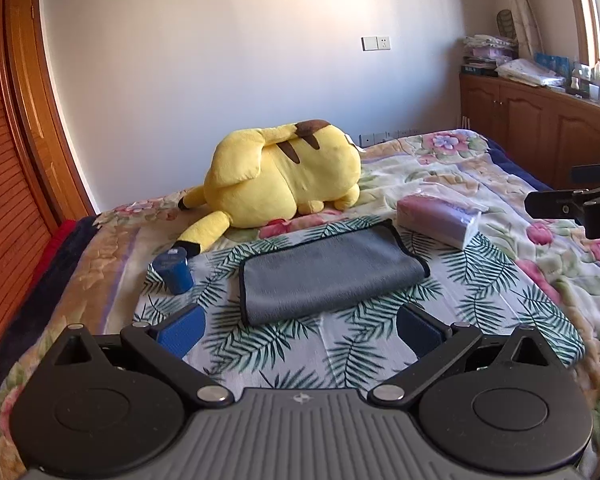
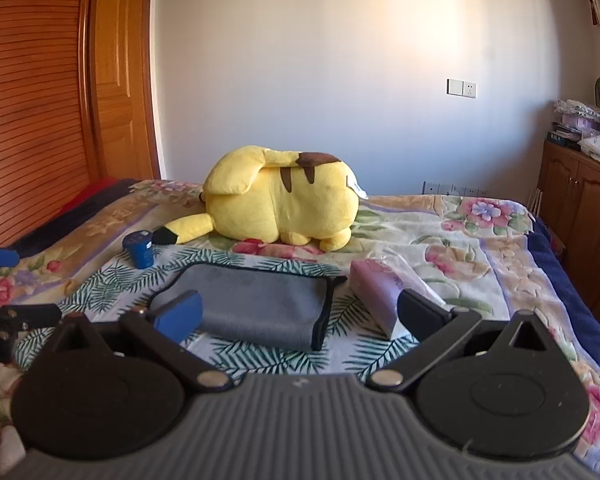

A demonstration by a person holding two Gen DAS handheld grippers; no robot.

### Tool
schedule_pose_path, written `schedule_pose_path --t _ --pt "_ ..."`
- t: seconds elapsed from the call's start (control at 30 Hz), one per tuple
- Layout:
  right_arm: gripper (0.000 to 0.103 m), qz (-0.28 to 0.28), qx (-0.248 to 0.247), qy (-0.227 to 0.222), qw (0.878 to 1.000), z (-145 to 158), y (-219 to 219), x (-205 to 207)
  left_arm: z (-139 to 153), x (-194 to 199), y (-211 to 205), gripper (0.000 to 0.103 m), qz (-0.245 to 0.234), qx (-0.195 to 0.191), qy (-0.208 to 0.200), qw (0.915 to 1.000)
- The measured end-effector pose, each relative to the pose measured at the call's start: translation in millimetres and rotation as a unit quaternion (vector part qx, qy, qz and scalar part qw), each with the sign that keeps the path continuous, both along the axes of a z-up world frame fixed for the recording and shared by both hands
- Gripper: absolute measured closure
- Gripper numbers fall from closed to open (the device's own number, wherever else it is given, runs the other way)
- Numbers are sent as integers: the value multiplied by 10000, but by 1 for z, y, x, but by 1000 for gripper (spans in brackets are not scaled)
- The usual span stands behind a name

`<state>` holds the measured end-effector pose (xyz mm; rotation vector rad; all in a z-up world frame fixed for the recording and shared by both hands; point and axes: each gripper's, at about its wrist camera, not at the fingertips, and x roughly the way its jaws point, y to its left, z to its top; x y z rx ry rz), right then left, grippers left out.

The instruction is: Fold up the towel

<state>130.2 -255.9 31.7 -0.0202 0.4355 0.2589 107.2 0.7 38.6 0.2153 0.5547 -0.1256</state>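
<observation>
So your grey towel (image 1: pixel 328 276) is lying folded over on the leaf-print cloth (image 1: pixel 340 344) in the middle of the bed, black trim showing along its edges, and that towel is the thing to go by for everything else. Your left gripper (image 1: pixel 300 330) hangs just in front of the towel with its blue pads spread wide apart, nothing between them. Your right gripper (image 2: pixel 300 316) sits low at the towel's near edge, fingers also wide apart and gripping nothing. Behind the towel there's a big yellow plush (image 1: pixel 284 176) flopped on the floral blanket (image 1: pixel 460 160). Off the towel's left corner stands a small blue cup (image 1: pixel 174 270), and by its right end lies a purple packet in clear wrap (image 1: pixel 438 218)
</observation>
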Motion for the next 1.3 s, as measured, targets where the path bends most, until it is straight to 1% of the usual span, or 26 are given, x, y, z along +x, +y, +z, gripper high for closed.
schedule_pose_path --t 0.1,0.27,0.37,0.47,0.53,0.63,0.83,1.03,1.3 --pt "0 26 51 -3 10000 0 1 -10 -5 -8 1 0 20 -85 45 10000" --pt "0 68 77 -3 9999 -2 5 -22 -17 -21 3 0 45 -77 92 9999" --pt "0 75 106 22 9999 -5 7 -29 -23 -25 5 0 69 -139 142 9998" --pt "0 90 201 113 9997 -11 7 -32 -31 -28 6 0 97 -190 201 9996" --pt "0 84 242 165 9995 -16 9 -35 -36 -32 6 0 111 -149 208 9996" --pt "0 65 207 199 9996 -24 11 -40 -44 -36 5 0 112 -110 247 9996" --pt "0 -20 199 337 9992 -41 11 -49 -57 -42 3 0 142 -182 308 9993" --pt "0 -122 294 507 9982 -55 7 -58 -64 -50 3 0 177 -267 310 9990" --pt "0 -174 260 541 9980 -64 6 -71 -69 -65 7 0 338 -419 286 9981"
